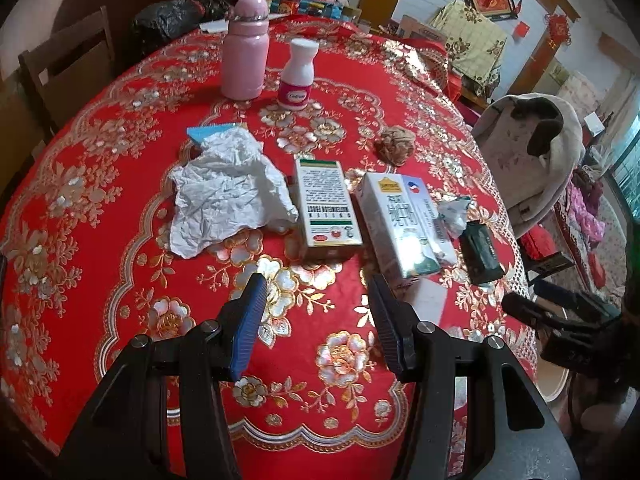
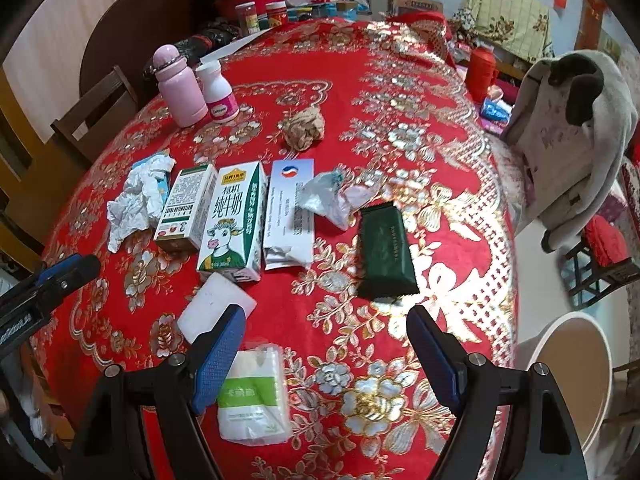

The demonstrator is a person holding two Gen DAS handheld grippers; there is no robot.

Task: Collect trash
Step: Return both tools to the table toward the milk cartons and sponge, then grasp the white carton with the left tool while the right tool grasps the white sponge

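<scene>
Where the red tablecloth (image 2: 400, 80) covers the round table, trash lies mid-table in a row: crumpled paper (image 1: 224, 196), green box (image 1: 326, 204), milk carton (image 2: 232, 220), white pouch (image 2: 288, 216), dark green packet (image 2: 384, 256). Left gripper (image 1: 318, 300) and right gripper (image 2: 324, 332) hover above the cloth, jaws apart, empty. Brown paper wad (image 2: 304, 126) sits behind the row.

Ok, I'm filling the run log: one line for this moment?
phase: approach | left gripper: open, empty | right gripper: open, empty | nearest: milk carton, green packet | trash on table: untouched
</scene>
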